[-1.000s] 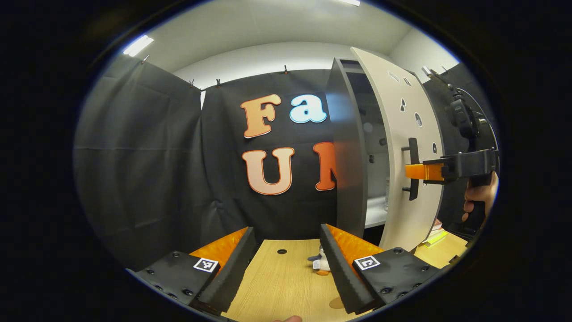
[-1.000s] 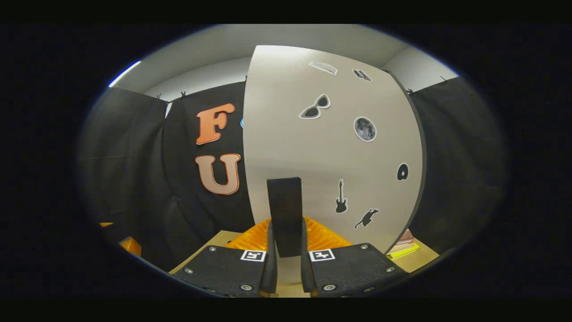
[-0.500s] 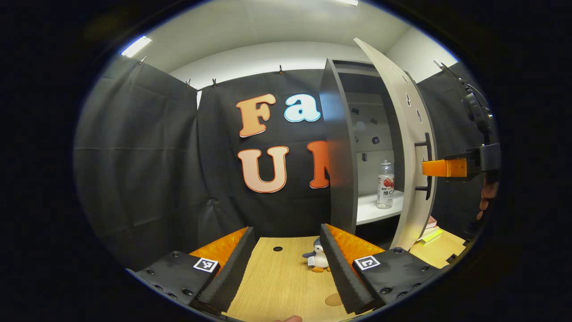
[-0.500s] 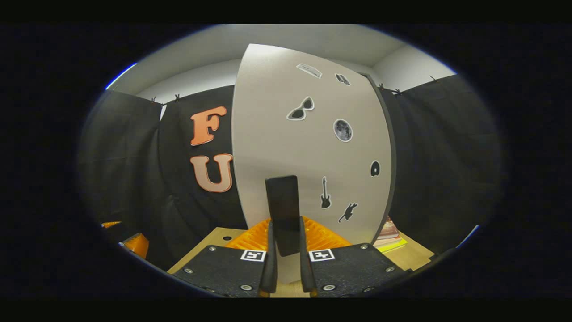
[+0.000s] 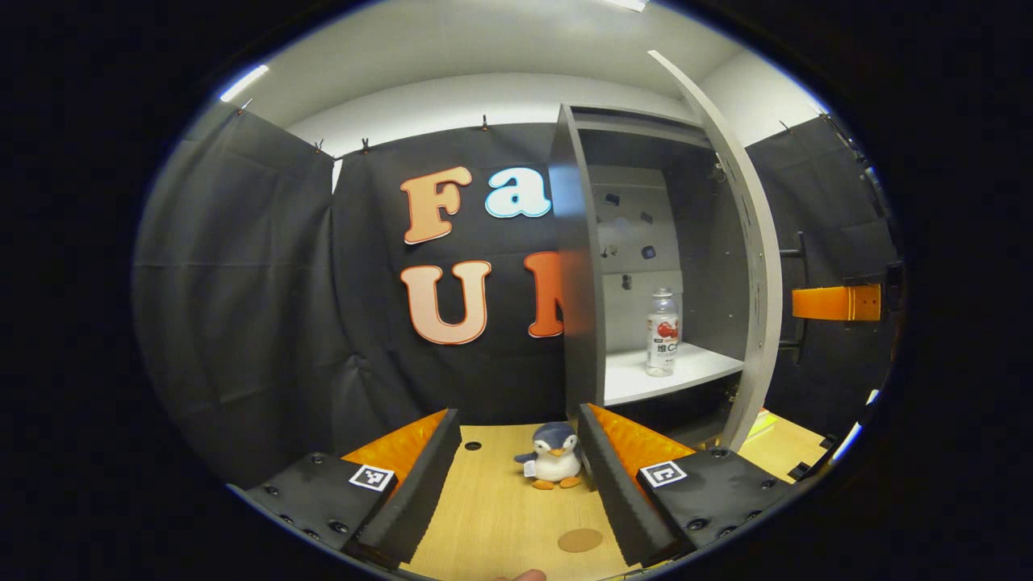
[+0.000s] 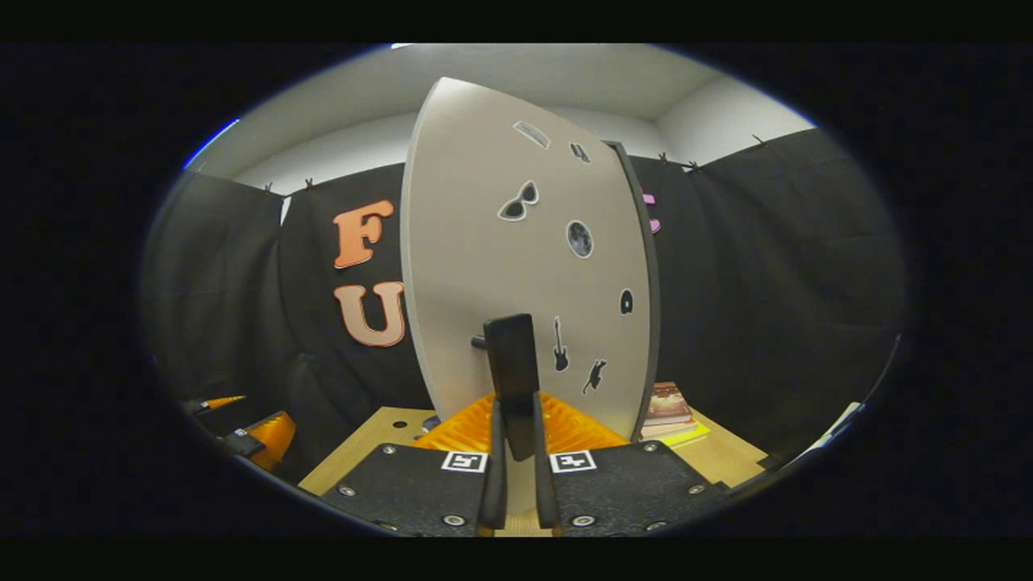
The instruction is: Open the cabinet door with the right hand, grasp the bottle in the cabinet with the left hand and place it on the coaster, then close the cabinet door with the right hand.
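The grey cabinet stands open at the back right. A clear bottle with a red-and-white label stands upright on the cabinet's white shelf. The sticker-covered door is swung out, edge-on in the left gripper view. My right gripper is shut on the door's black handle; the same gripper shows at the far right of the left gripper view. My left gripper hangs open over the wooden table, well short of the bottle. A round brown coaster lies just inside its right finger.
A small penguin toy sits on the wooden table between the left gripper's fingers, ahead of the coaster. Stacked books lie on the table right of the door. Black cloth walls close in the booth.
The right gripper has pulled the door much wider open, uncovering the shelf and bottle. In the left gripper view the cabinet has slid leftward, and the penguin and coaster now show in full.
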A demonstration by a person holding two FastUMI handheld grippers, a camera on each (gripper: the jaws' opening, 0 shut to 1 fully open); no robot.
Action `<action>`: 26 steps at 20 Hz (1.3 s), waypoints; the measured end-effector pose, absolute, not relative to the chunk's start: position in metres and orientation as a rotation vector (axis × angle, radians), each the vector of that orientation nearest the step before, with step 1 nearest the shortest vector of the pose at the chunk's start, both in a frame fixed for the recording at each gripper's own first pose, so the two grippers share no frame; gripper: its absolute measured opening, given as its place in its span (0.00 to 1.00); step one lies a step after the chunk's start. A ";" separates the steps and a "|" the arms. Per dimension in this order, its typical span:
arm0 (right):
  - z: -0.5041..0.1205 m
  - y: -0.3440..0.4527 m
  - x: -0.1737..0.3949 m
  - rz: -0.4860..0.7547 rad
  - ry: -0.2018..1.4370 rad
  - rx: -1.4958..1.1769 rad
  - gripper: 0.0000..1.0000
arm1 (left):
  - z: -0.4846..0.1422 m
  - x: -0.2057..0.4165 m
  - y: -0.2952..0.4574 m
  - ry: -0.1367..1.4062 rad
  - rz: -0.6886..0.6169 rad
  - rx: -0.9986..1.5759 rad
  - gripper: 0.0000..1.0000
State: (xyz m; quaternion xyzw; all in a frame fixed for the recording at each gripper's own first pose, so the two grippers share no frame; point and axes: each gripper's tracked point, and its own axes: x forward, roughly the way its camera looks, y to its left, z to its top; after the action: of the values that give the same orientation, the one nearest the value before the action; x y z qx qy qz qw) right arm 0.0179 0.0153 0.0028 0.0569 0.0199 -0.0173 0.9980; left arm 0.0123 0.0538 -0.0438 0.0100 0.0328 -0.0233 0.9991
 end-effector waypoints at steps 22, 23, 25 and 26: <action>-0.002 -0.137 -0.065 -0.212 0.046 0.100 0.16 | -0.027 0.014 -0.059 0.056 -0.166 -0.011 0.95; -0.001 -0.143 -0.064 -0.216 0.043 0.101 0.13 | -0.026 0.015 -0.064 0.055 -0.168 -0.009 0.95; 0.000 -0.161 -0.065 -0.234 0.037 0.075 0.11 | -0.025 0.016 -0.070 0.055 -0.171 -0.003 0.95; 0.002 -0.166 -0.066 -0.230 0.034 0.079 0.07 | -0.025 0.017 -0.073 0.054 -0.172 -0.002 0.95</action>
State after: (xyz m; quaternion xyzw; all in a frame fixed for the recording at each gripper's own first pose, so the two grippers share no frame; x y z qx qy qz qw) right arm -0.0663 -0.1655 0.0018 0.0393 0.0169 -0.1146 0.9925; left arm 0.0168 -0.0734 -0.0252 -0.0008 0.0267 -0.0859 0.9959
